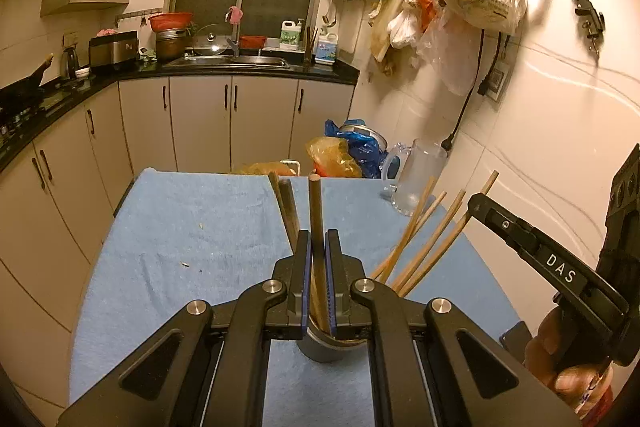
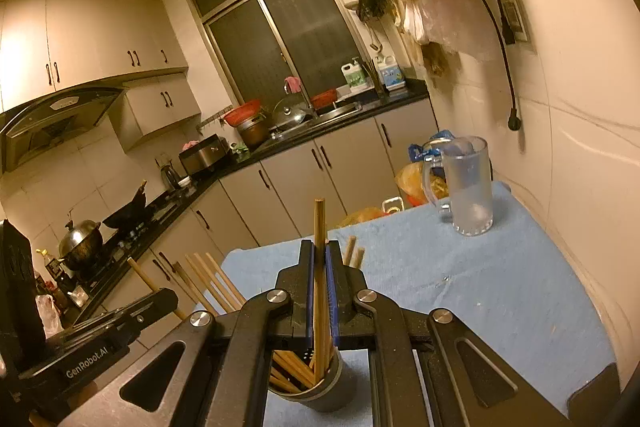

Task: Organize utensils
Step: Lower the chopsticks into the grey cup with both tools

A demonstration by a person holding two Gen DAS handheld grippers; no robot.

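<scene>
chopsticks: one (image 1: 316,227) in left tongs (image 1: 318,247), one (image 2: 319,247) in right tongs (image 2: 319,259).

The left gripper (image 1: 318,243) points forward and downward, jaws clamped nearly together; the right gripper (image 2: 319,255) likewise, jaws pinched close; a hand (image 1: 560,359) grips the right gripper's handle.

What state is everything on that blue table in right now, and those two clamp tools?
Left tool: shut on a chopstick.
Right tool: shut on a chopstick.
Chopstick holder: upright on the blue cloth, holding many chopsticks that lean outward.
Glass mug: upright, apparently empty, standing apart near the wall.
</scene>
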